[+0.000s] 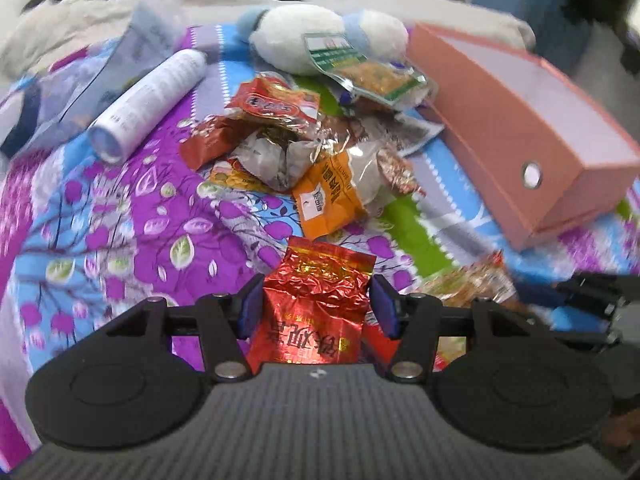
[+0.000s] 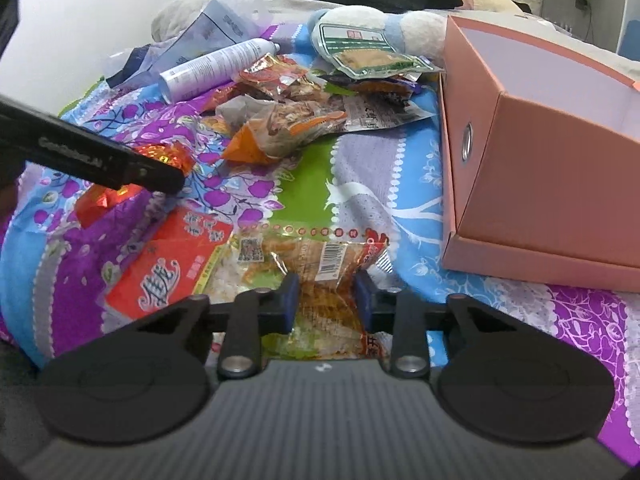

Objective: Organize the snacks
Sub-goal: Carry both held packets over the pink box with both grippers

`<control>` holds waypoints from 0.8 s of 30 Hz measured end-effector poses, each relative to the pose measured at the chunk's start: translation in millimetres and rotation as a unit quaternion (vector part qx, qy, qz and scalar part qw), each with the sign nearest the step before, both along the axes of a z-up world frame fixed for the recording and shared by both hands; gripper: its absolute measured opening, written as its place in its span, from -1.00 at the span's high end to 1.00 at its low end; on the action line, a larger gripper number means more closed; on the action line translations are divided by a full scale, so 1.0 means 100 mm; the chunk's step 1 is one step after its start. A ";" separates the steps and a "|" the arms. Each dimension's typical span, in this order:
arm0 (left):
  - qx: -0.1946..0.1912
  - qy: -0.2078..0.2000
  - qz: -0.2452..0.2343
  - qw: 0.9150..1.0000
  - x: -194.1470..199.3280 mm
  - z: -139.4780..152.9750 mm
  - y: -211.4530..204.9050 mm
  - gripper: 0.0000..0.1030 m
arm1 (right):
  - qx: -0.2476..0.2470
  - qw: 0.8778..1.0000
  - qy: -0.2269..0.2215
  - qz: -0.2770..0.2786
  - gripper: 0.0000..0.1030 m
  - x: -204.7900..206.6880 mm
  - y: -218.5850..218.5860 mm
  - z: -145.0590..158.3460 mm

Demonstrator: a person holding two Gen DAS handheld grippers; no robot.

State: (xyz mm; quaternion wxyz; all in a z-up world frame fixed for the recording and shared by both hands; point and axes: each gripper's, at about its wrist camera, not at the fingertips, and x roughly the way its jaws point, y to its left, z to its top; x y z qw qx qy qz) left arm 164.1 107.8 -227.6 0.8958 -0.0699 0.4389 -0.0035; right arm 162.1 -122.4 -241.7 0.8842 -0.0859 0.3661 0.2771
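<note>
Floral bedspread [image 2: 360,184] underlies both hand-held grippers, left [image 1: 316,308] grasping red foil packet [image 1: 320,280], right [image 2: 327,300] clenched on clear snack bag [image 2: 320,264].

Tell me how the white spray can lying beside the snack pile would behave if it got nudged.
The white spray can lies on its side, so a nudge across it would probably make it roll. The soft, rumpled floral bedspread should stop it soon. Its smooth, rigid body looks slippery to grip.

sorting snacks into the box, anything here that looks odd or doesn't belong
Yes. A white spray can lies on its side at the edge of the snack pile, and a plush toy sits behind it; neither is a snack. The pink box rests tilted on the bedspread, not flat.
</note>
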 end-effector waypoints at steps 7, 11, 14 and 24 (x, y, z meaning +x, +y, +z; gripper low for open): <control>-0.043 -0.003 0.071 0.997 -0.20 0.24 -0.02 -0.20 | 0.008 1.000 0.003 -0.001 0.47 -0.09 -0.03 0.12; -0.049 -0.018 0.079 0.996 -0.29 0.45 -0.09 -0.20 | 0.018 1.000 -0.006 -0.013 0.47 -0.13 -0.10 0.28; -0.055 -0.032 0.083 0.995 -0.35 0.62 -0.14 -0.20 | 0.026 0.999 -0.017 -0.019 0.47 -0.16 -0.16 0.45; -0.064 -0.063 0.075 0.993 -0.45 1.10 -0.35 -0.20 | 0.059 0.995 -0.066 -0.047 0.47 -0.28 -0.41 1.02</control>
